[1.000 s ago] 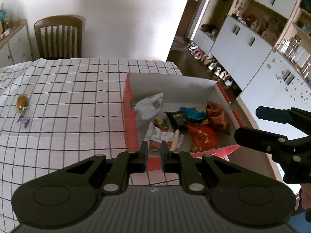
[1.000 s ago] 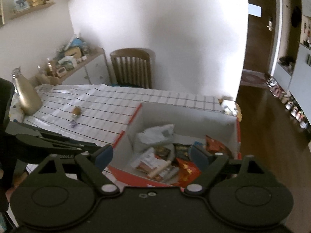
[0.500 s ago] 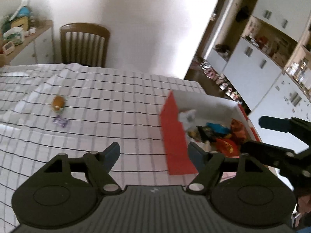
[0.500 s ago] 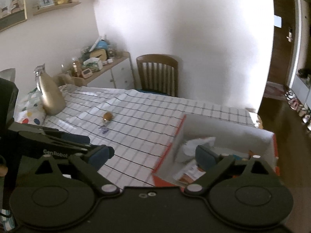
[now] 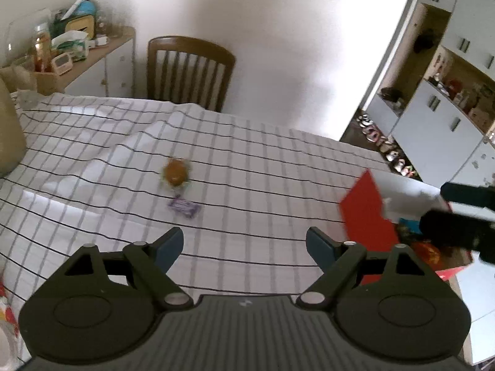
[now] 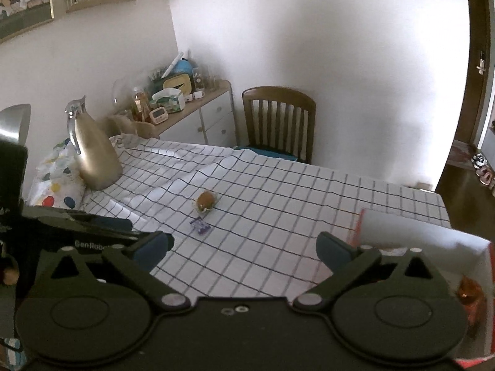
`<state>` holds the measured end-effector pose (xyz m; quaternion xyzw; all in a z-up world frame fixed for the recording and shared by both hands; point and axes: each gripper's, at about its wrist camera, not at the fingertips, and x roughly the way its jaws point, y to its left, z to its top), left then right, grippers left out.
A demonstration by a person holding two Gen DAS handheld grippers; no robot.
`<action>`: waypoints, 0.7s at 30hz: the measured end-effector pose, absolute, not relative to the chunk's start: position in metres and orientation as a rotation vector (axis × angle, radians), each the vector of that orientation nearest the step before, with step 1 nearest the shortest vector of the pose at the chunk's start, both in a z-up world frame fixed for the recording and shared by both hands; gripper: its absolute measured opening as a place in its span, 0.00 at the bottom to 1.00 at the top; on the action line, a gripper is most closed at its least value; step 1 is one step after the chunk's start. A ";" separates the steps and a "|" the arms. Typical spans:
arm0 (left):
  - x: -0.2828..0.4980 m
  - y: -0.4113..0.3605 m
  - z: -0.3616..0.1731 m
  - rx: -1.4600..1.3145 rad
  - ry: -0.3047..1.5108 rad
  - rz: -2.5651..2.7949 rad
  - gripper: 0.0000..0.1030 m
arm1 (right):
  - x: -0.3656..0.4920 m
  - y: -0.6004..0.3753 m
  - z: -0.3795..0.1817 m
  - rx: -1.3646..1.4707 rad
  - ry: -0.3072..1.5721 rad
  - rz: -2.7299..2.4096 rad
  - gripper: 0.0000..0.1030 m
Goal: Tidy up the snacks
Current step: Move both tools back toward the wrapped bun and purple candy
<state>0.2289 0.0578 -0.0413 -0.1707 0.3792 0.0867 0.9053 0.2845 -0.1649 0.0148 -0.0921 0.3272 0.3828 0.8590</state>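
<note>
The left gripper (image 5: 244, 245) is wide and holds nothing; the right gripper (image 6: 244, 249) too; the round brown wrapped snack (image 5: 175, 171) and small purple candy (image 5: 183, 207) lie close together on the checked tabletop (image 5: 263, 167), well apart from the red-and-white cardboard box (image 5: 366, 213).

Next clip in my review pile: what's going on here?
A person is sorting snacks with two handheld grippers. The left gripper and right gripper are both open and hold nothing. Two snacks lie apart on the checked tablecloth: a round brown wrapped snack and a small purple wrapped candy. The red-and-white cardboard box at the table's right end already holds several packets.
</note>
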 end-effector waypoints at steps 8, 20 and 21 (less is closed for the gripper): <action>0.241 0.105 -0.069 -0.351 0.799 0.238 0.86 | 0.307 -0.095 0.000 -0.210 0.728 0.756 1.00; 0.267 0.135 -0.101 -0.330 0.825 0.197 0.86 | 0.348 -0.012 -0.035 -0.239 0.826 0.693 1.00; 0.270 0.136 -0.104 -0.321 0.828 0.193 0.86 | 0.350 -0.007 -0.038 -0.244 0.829 0.693 1.00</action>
